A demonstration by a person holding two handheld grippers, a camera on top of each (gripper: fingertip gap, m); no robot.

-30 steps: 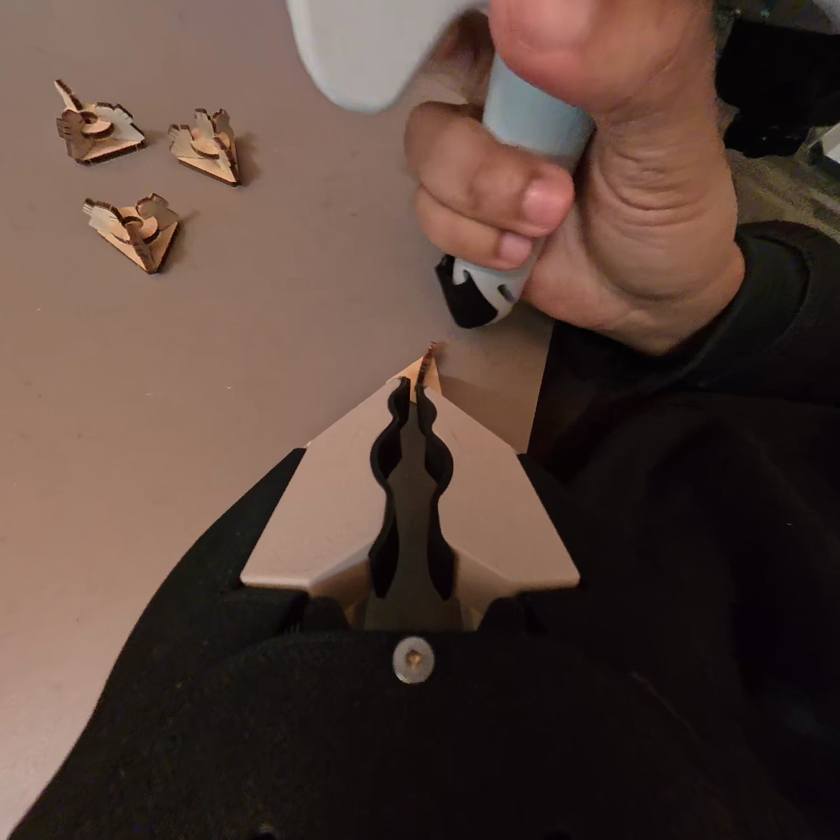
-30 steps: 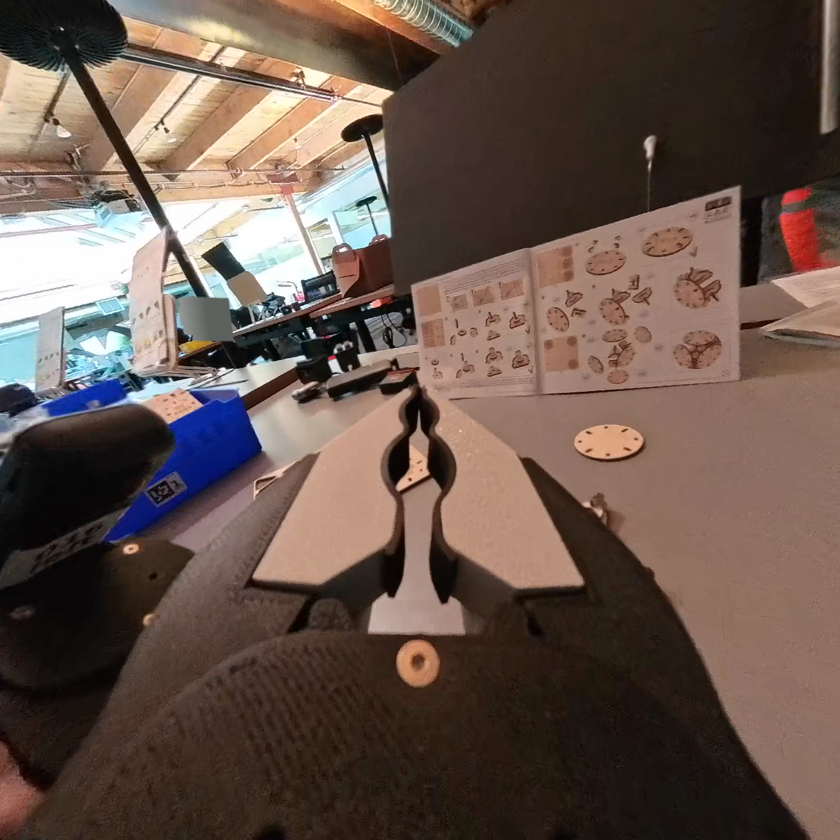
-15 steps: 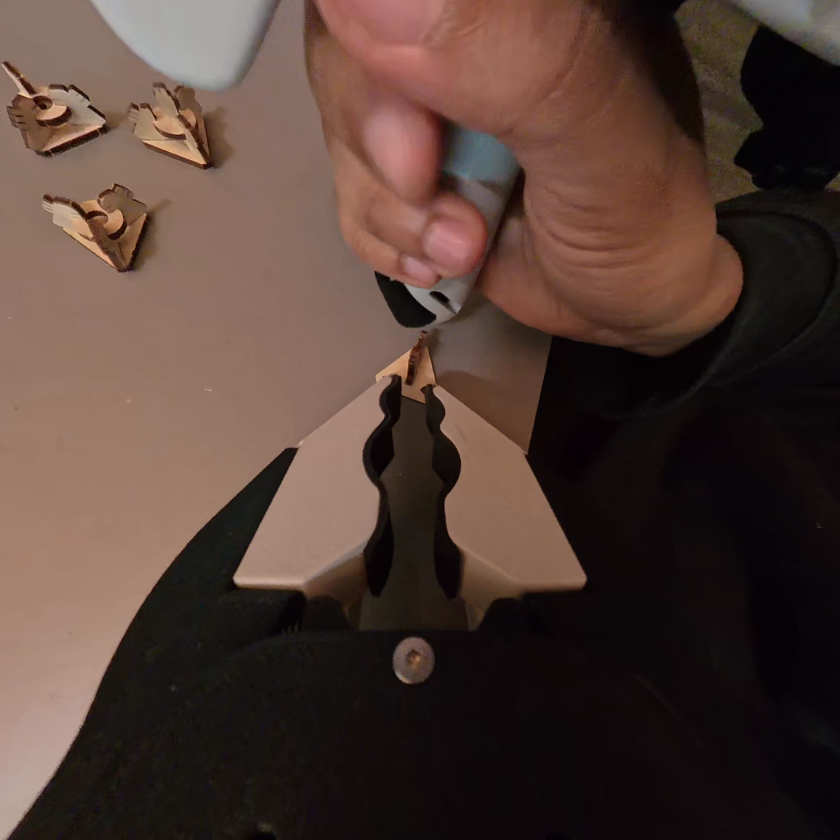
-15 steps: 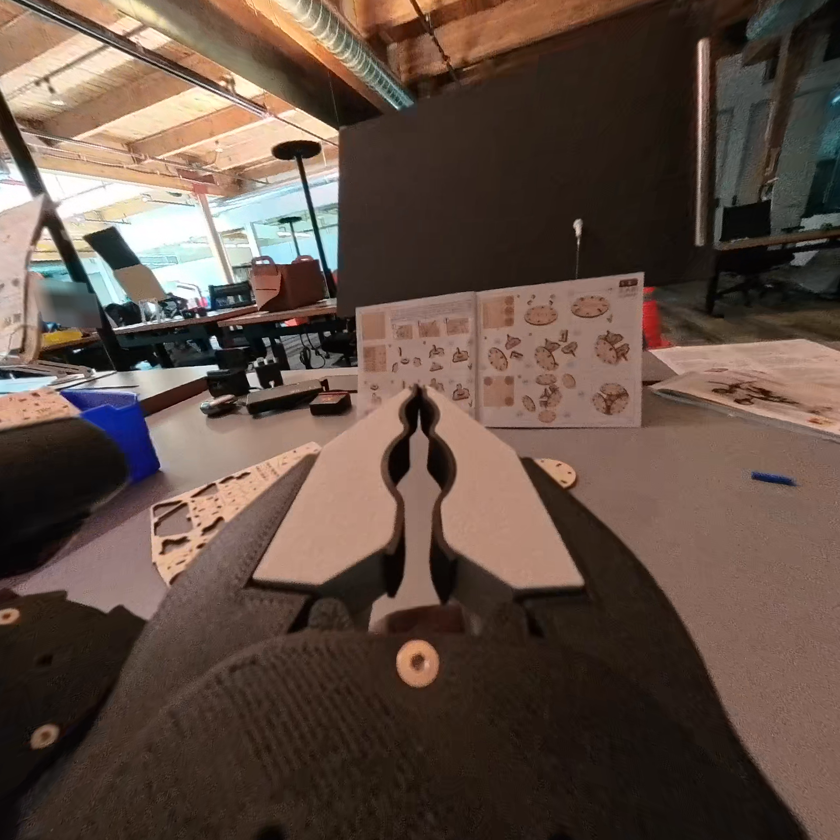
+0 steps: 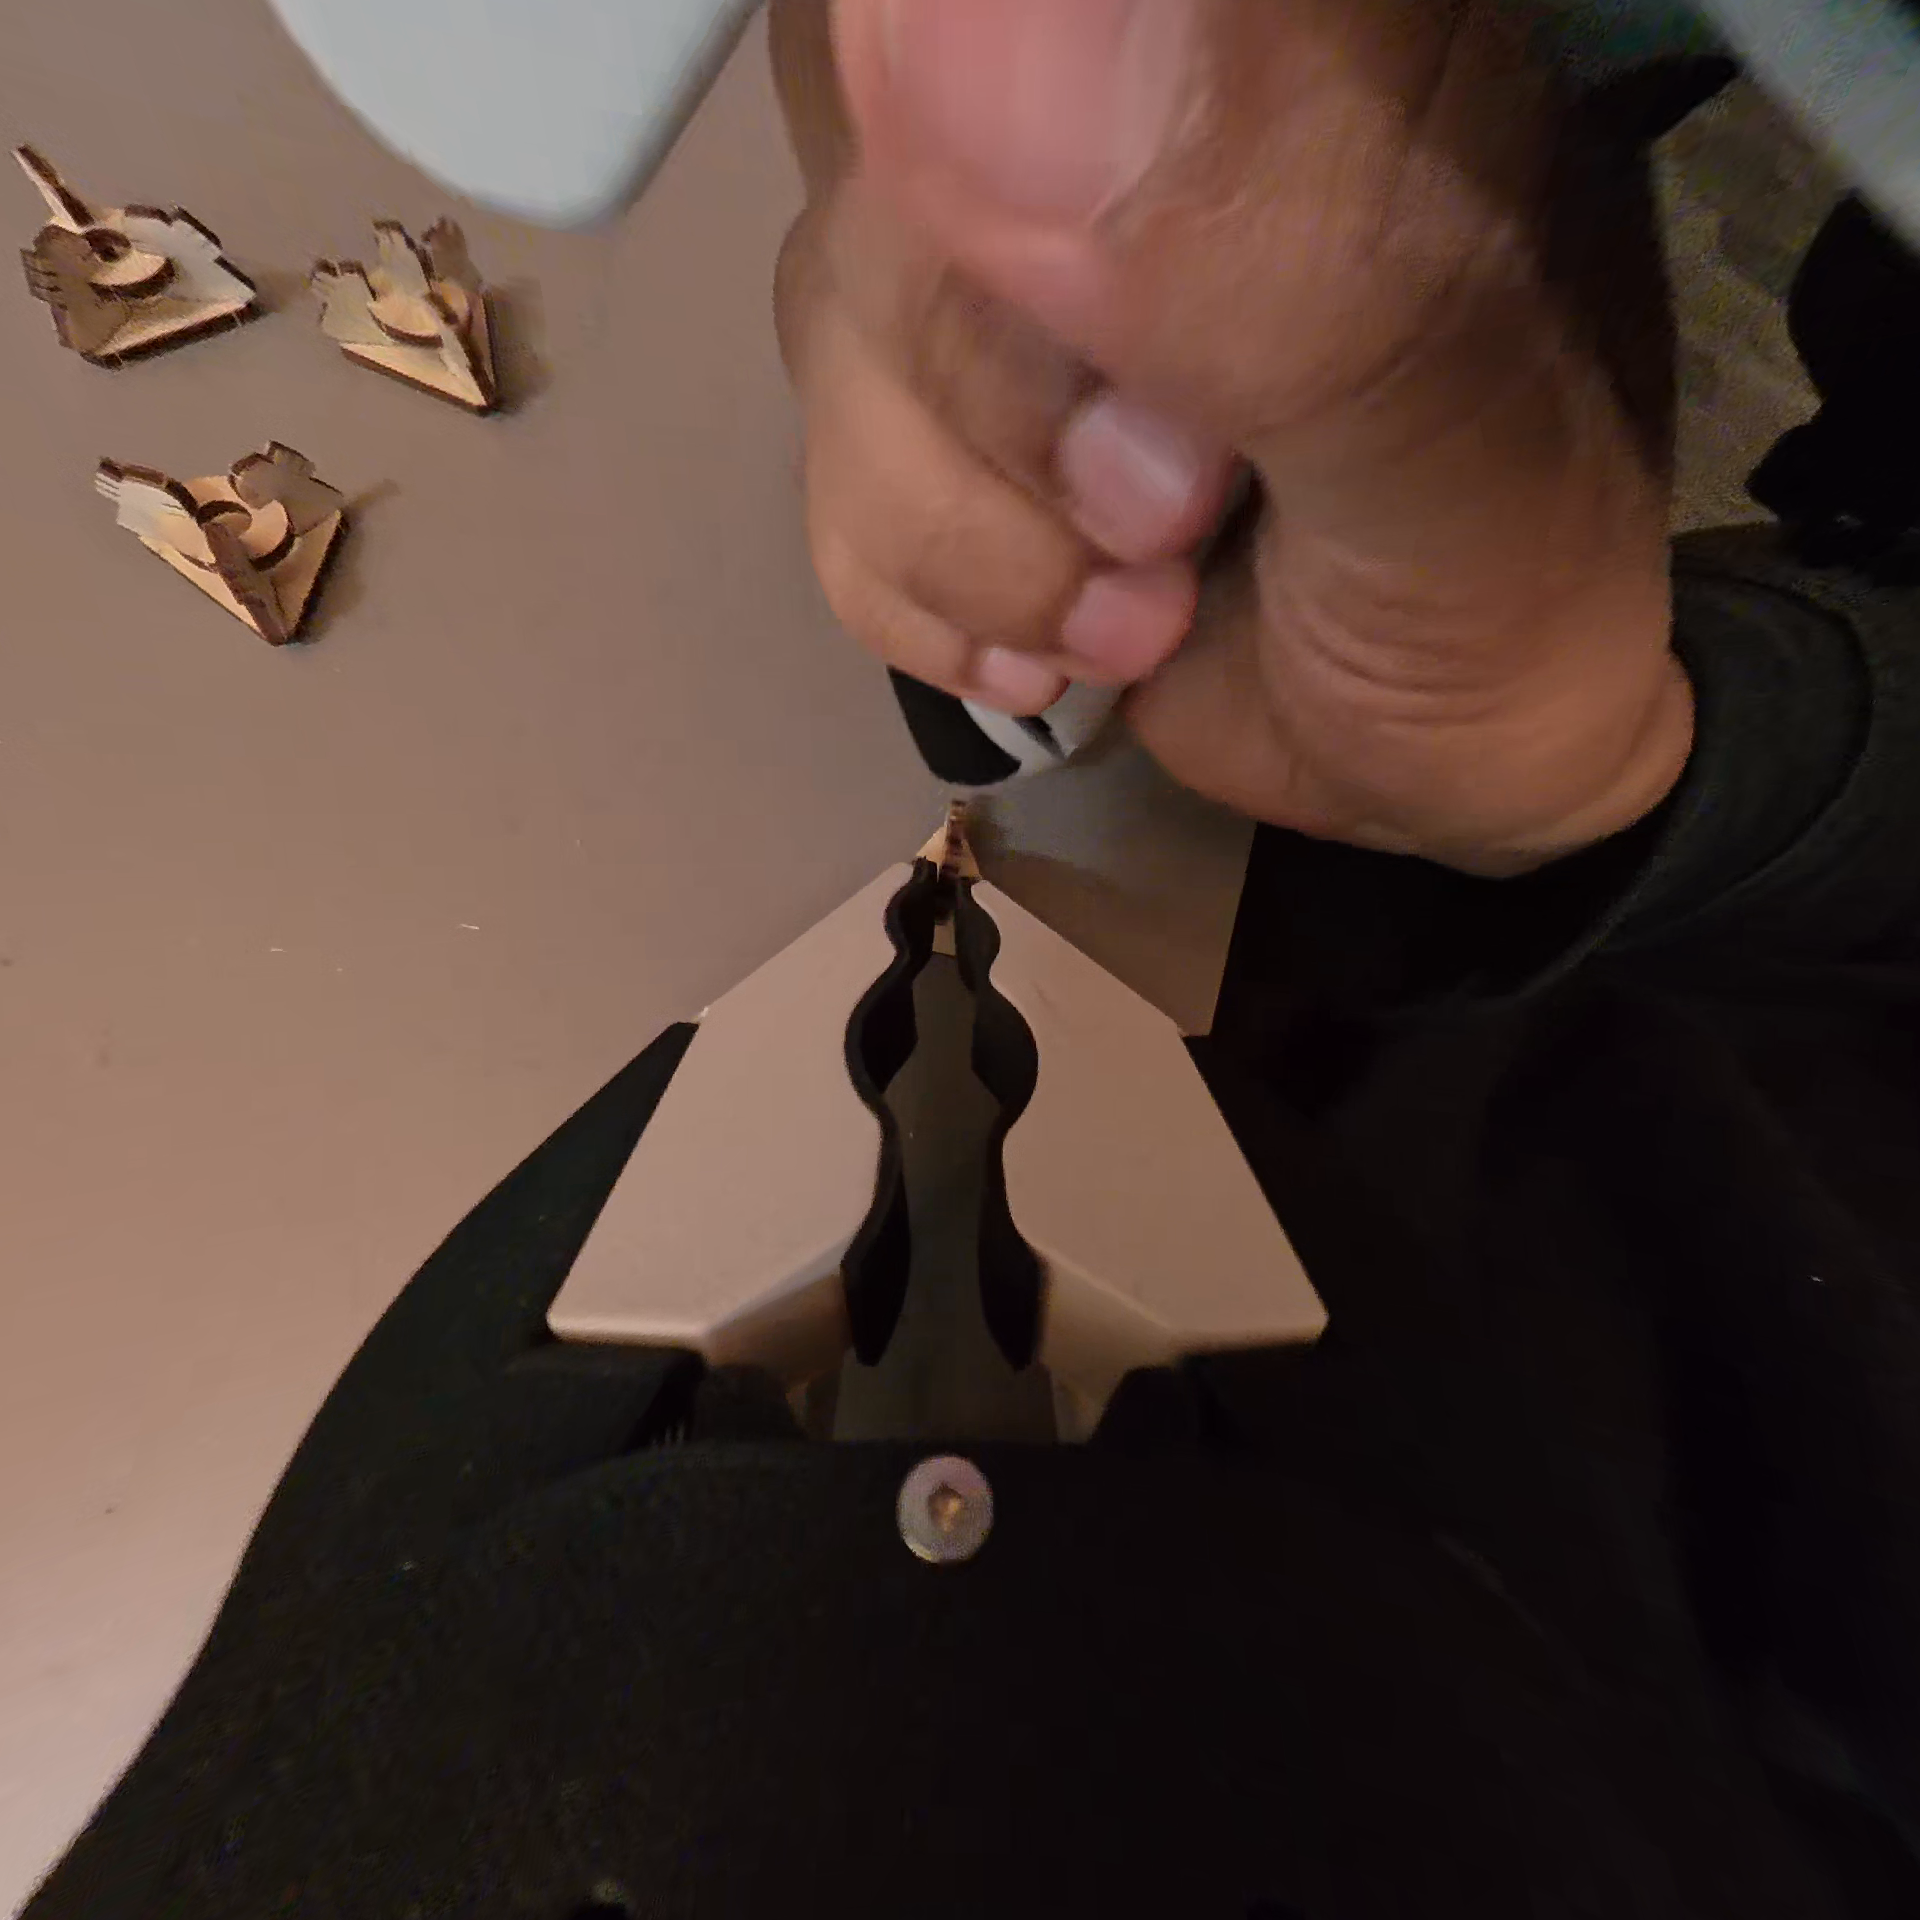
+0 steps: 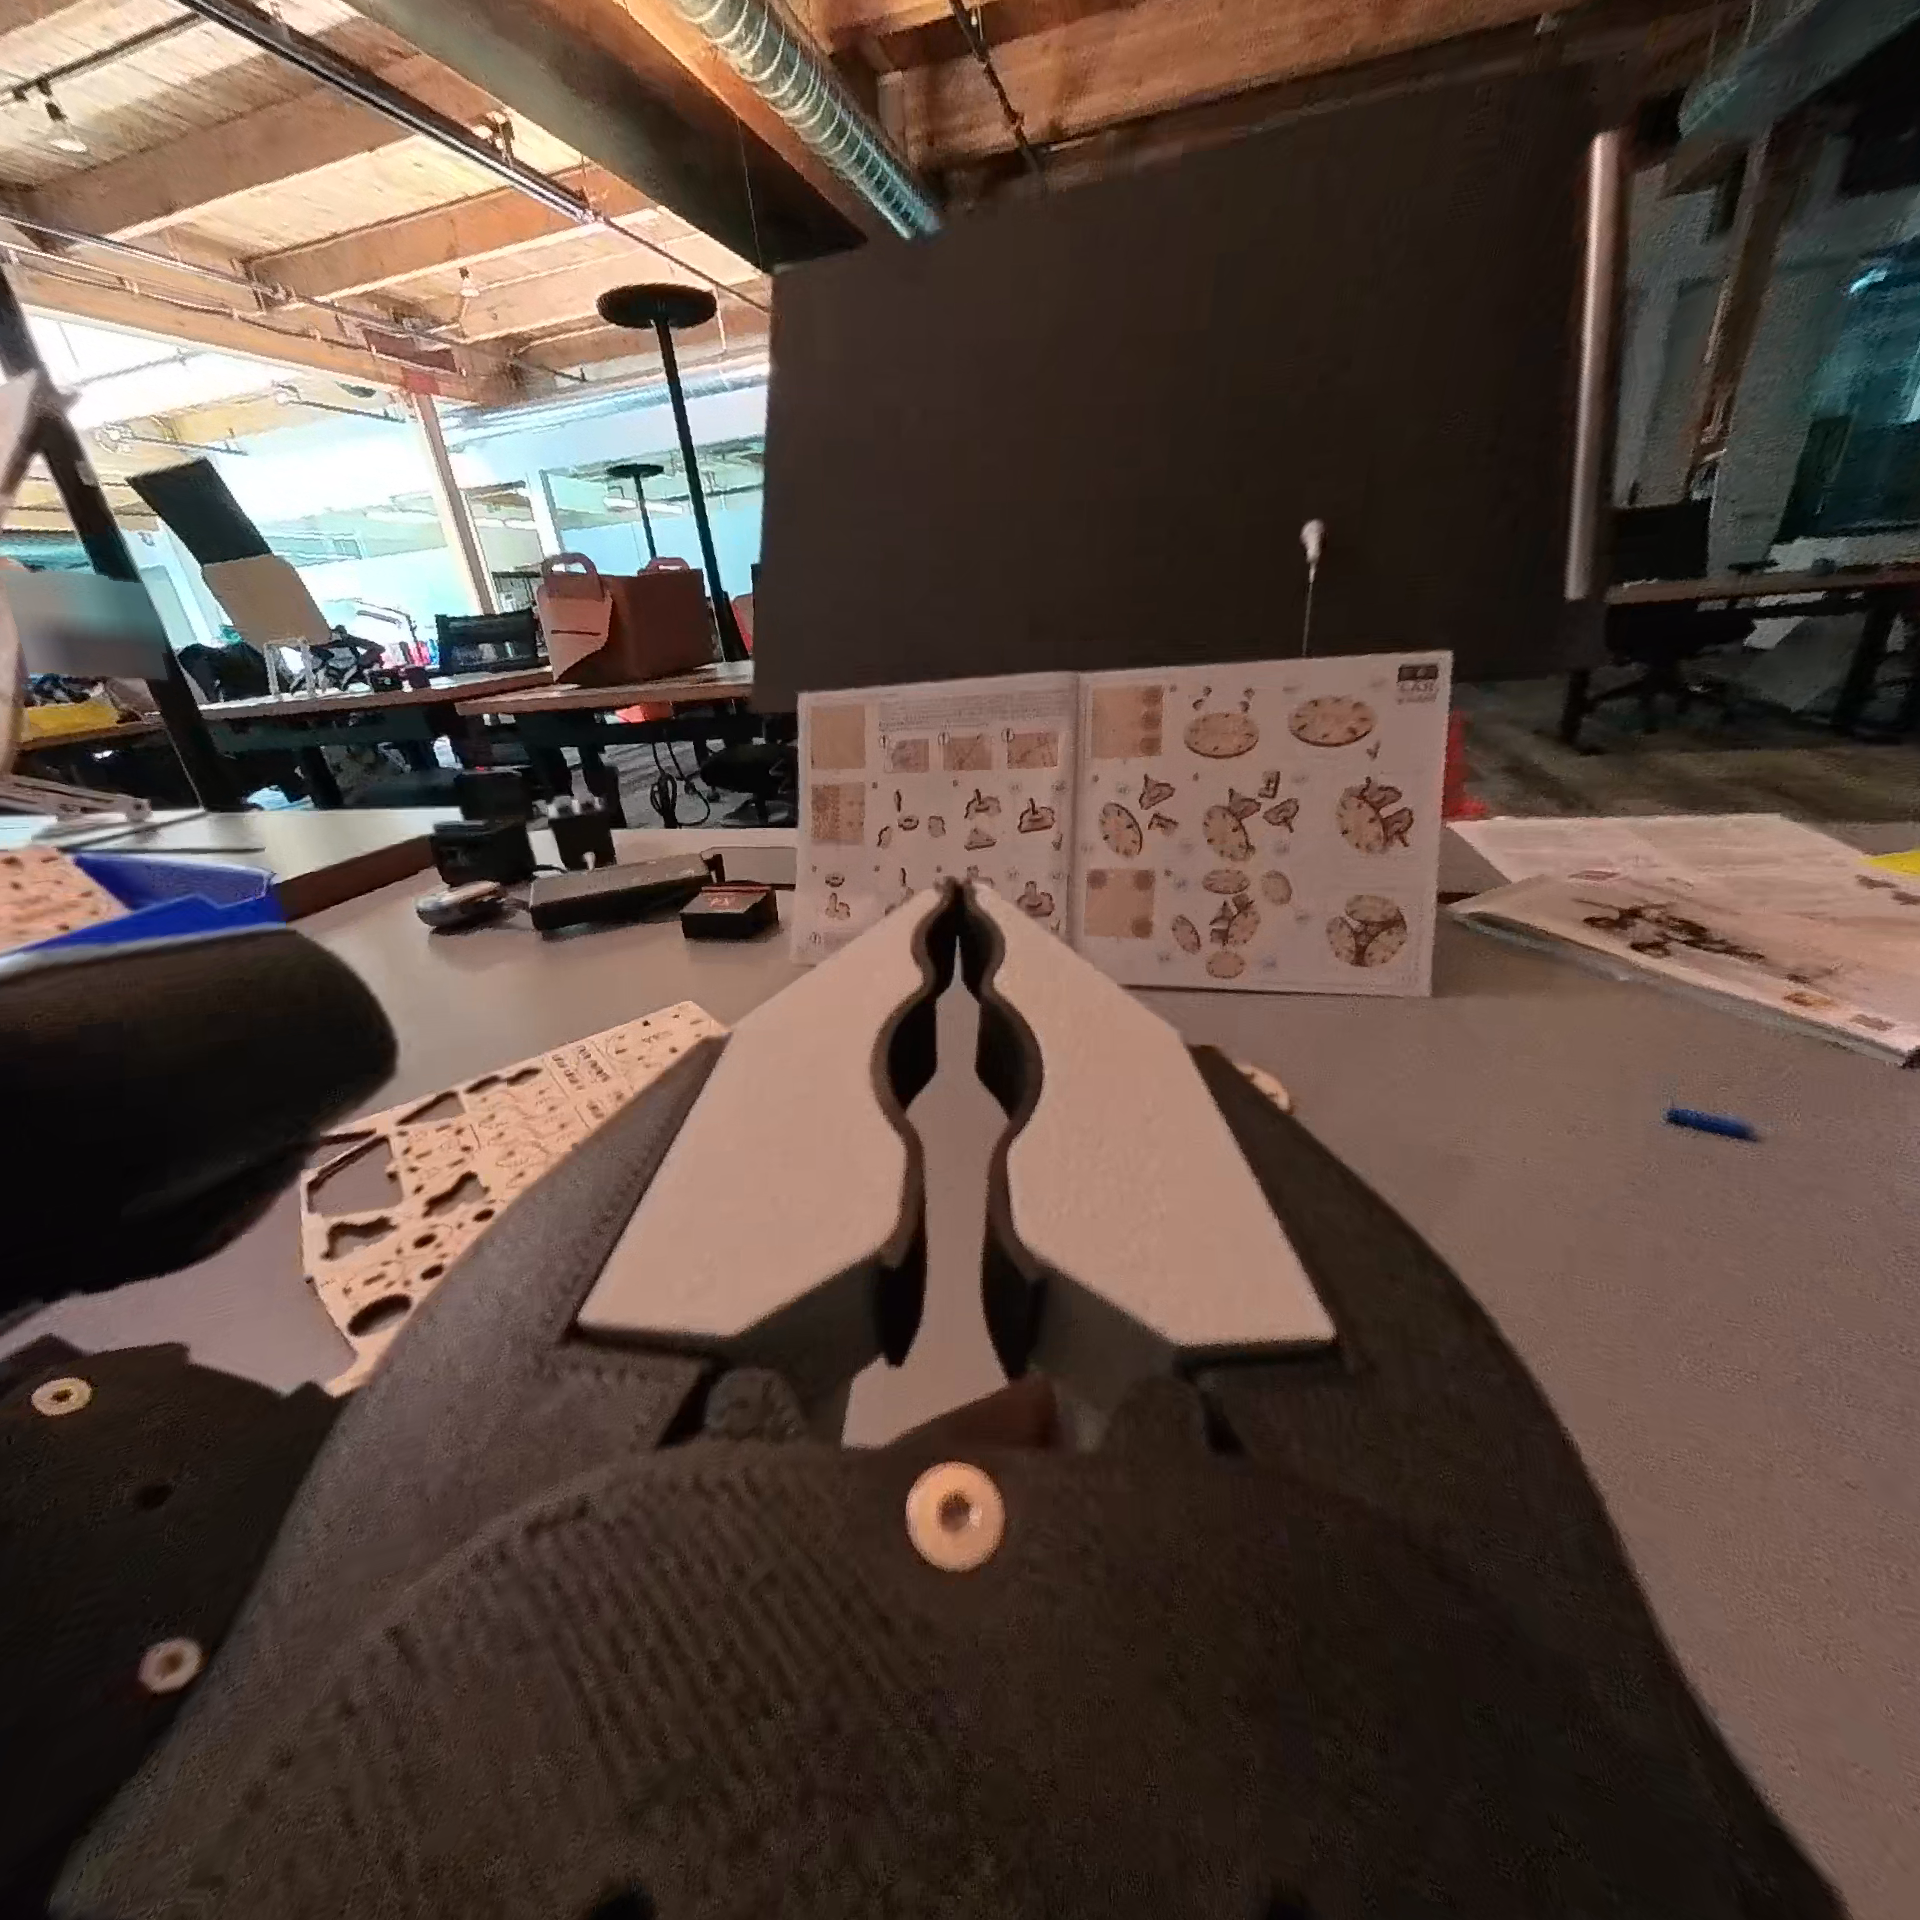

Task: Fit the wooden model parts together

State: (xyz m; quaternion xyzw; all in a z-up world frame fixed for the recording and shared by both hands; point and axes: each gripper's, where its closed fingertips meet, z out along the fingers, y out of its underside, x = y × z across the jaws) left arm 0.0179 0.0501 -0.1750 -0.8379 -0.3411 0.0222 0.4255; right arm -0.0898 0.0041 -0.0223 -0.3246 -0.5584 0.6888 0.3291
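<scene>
In the left wrist view my left gripper (image 5: 948, 883) points down at the brown table (image 5: 416, 935). It is shut on a small thin wooden piece (image 5: 951, 847) that sticks out just past the fingertips. A person's hand (image 5: 1247, 468) grips a pale grey handle whose black-tipped end (image 5: 997, 732) hangs just above that piece. Three small wooden assemblies (image 5: 234, 535) lie at the upper left. In the right wrist view my right gripper (image 6: 958, 894) is shut with nothing between its pads. It is held above the grey table (image 6: 1558, 1299), facing an open instruction booklet (image 6: 1122, 831) that stands upright.
A wooden sheet with cut-outs (image 6: 468, 1132) lies left of the right gripper. A blue bin (image 6: 177, 899) and black devices (image 6: 613, 894) are behind it. Papers (image 6: 1683, 914) and a small blue piece (image 6: 1709, 1122) are at the right. A black sleeve (image 5: 1558, 1247) fills the left view's right side.
My left jaws opened a little around the wooden piece, then closed on it again. The hand with the handle came down closer to it. The right gripper swung right and stayed shut.
</scene>
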